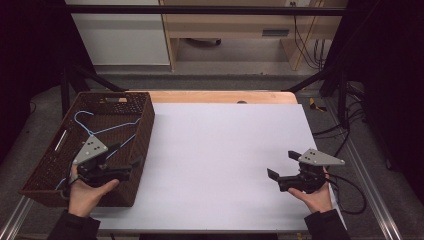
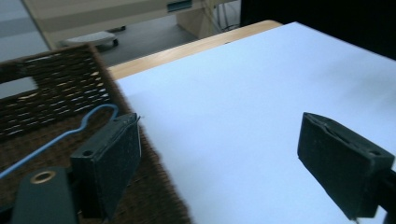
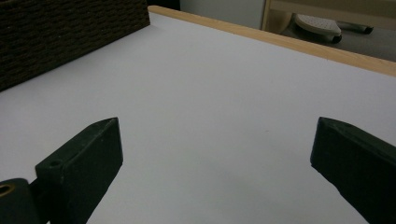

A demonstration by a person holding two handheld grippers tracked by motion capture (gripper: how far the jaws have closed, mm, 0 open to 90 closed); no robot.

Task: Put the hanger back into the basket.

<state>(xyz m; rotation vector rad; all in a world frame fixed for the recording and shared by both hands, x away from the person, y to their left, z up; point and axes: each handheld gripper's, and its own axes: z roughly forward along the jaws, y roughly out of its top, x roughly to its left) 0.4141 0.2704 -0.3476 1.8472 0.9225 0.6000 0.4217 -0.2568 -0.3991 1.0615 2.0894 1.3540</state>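
One thin blue wire hanger [image 1: 102, 131] in basket [image 1: 145, 125] at counter's left edge: light, springy; grab hook. Left gripper [image 1: 127, 165], right gripper [image 1: 282, 167] both wide open, empty.

Basket [image 1: 142, 125] rough brown wicker; hanger [image 1: 107, 129] thin blue wire, perhaps plastic-coated; table [image 1: 225, 150] matt white.

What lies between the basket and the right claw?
Nothing: bare white table runs from basket to right claw, clearest in the high view.
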